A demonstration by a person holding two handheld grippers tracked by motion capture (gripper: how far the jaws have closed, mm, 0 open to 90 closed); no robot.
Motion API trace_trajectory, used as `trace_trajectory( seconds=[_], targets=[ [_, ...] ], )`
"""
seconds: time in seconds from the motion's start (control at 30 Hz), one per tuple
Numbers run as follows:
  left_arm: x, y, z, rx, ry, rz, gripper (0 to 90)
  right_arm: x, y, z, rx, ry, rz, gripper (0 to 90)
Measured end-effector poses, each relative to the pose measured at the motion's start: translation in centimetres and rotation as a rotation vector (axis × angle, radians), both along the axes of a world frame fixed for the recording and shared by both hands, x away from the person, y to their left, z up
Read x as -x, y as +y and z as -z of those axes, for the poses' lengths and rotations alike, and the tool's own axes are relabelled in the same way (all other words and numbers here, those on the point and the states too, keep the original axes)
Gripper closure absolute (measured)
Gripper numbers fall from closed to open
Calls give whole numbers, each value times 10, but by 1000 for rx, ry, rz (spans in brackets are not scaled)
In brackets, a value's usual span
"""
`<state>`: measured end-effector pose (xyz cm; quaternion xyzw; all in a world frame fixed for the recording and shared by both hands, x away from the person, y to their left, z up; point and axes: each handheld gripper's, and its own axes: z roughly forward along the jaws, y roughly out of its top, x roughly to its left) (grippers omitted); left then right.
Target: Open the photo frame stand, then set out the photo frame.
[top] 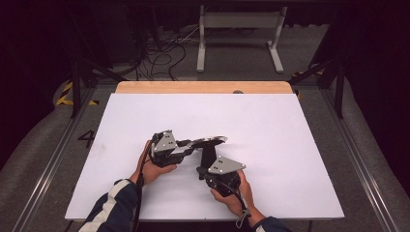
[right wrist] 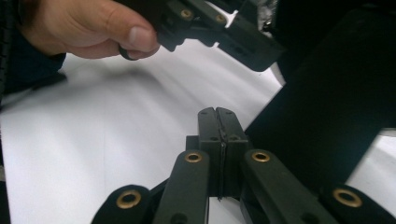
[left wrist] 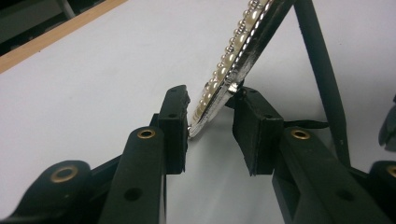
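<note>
A silver, pearl-edged oval frame with a black stand (left wrist: pixel 233 60) is pinched by the left gripper (left wrist: pixel 210 126) at centre frame; the right gripper (right wrist: pixel 217 114), pressed together empty, is held beside the stand. Next, the stand likely needs grasping.

Far table (top: pixel 241 111) open; black stand (top: pixel 208 155) perhaps blocks between grippers.

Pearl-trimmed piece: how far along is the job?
Done: the pearl-trimmed piece looks lifted off the white table, clamped by its edge in the left claw. In hand: its black flap hangs right beside the right claw, which is shut with nothing visible between its pads. Left: probably getting the right claw onto that flap; it has no hold yet.
</note>
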<state>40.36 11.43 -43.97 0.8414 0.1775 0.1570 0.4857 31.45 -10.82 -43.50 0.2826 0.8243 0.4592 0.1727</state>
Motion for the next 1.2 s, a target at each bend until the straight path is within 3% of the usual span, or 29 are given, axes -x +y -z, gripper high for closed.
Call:
trace_trajectory(
  seconds=[0.17, 0.27, 0.47, 0.63, 0.73, 1.2],
  targets=[
    [-3, -3, 4, 0, 19, -14, 643, -1, 9, 5, 20, -1, 19, 900],
    [-4, -4, 4, 5, 24, -27, 642, -2, 13, 8, 4, 26, 37, 900],
    [-3, -8, 4, 8, 17, -25, 660, -1, 21, 13, 38, 28, 66, 900],
    [-5, -14, 7, 16, 39, -36, 604, -3, 25, 17, 51, 45, 88, 900],
    [-5, -14, 7, 34, 50, -38, 630, -2, 28, 19, 64, 46, 103, 900],
    [0, -16, 6, 4, 5, -26, 713, 1, 21, 21, 94, 55, 158, 900]
  ],
)
